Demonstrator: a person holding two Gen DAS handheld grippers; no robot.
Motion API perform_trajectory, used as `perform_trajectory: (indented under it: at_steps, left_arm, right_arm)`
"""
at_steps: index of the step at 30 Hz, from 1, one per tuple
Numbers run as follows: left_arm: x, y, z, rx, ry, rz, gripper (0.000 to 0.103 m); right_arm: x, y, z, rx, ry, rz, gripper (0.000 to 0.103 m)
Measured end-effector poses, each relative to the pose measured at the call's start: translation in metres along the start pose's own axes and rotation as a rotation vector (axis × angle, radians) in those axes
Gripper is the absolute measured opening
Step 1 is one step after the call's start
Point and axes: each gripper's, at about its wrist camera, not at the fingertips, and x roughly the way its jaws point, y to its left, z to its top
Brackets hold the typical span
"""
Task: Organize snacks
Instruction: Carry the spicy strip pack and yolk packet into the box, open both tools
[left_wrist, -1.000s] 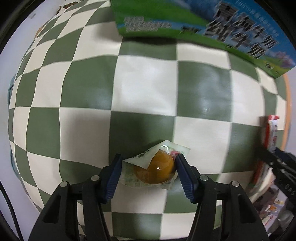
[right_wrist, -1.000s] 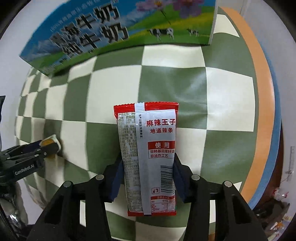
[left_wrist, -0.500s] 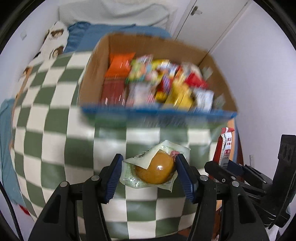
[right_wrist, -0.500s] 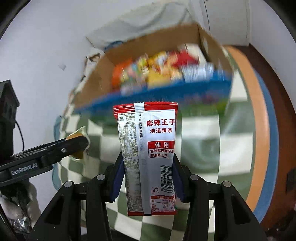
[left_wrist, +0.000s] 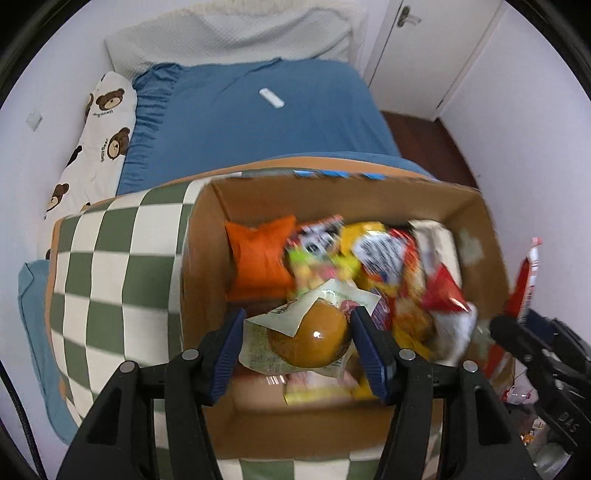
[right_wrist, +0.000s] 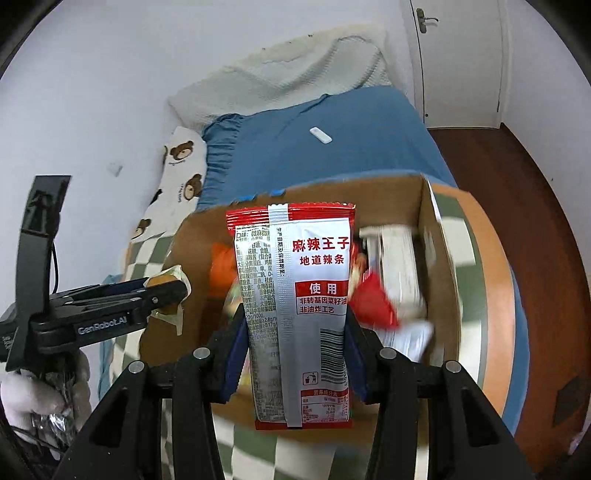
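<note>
In my left tool (left_wrist: 298, 334) I hold a round amber-brown snack sealed in a clear wrapper (left_wrist: 308, 338) with a white label flap, above the open cardboard box (left_wrist: 373, 201). In my right tool (right_wrist: 295, 338) a red-and-silver spicy strip packet (right_wrist: 295, 288) stands upright, printed back toward me. The box sits on the checkered tabletop (left_wrist: 110, 258), crowded with orange, yellow, red and white snack packs (left_wrist: 369, 258).

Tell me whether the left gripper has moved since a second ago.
Yes. The left gripper, shut on the packaged egg, has risen from the checkered cloth and now hangs above the open cardboard box.
</note>
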Motion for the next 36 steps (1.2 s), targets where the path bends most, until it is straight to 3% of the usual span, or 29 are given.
perform_trajectory:
  at_steps: [6,10,12,14,15,16,18,22,36]
  left_arm:
    - [0.048,0.012,0.041,-0.01,0.104,0.043,0.056]
    - [0.074,0.02,0.047,-0.023,0.173,0.039,0.058]
    - [0.083,0.025,0.048,-0.045,0.206,0.048,0.058]
    - [0.083,0.028,0.048,-0.069,0.201,0.056,0.058]
    - [0.084,0.03,0.047,-0.077,0.195,0.06,0.065]
    - [0.084,0.031,0.046,-0.079,0.192,0.067,0.081]
    - [0.082,0.031,0.046,-0.078,0.179,0.066,0.091]
    - [0.075,0.03,0.038,-0.086,0.159,0.048,0.098]
    - [0.045,0.016,-0.01,-0.072,0.066,0.076,0.098]
  right_arm:
    - [0.048,-0.008,0.052,-0.001,0.074,-0.058,0.049]
    - [0.082,-0.013,0.066,-0.006,0.155,-0.075,0.051]
    - [0.099,-0.016,0.068,0.006,0.202,-0.084,0.063]
    - [0.108,-0.019,0.066,0.012,0.218,-0.092,0.086]
    - [0.112,-0.019,0.065,0.009,0.221,-0.108,0.091]
    - [0.114,-0.02,0.064,0.004,0.224,-0.121,0.096]
    - [0.118,-0.021,0.061,0.006,0.234,-0.14,0.097]
    - [0.121,-0.02,0.056,-0.005,0.236,-0.178,0.099]
    - [0.098,-0.001,0.028,-0.05,0.16,-0.246,0.1]
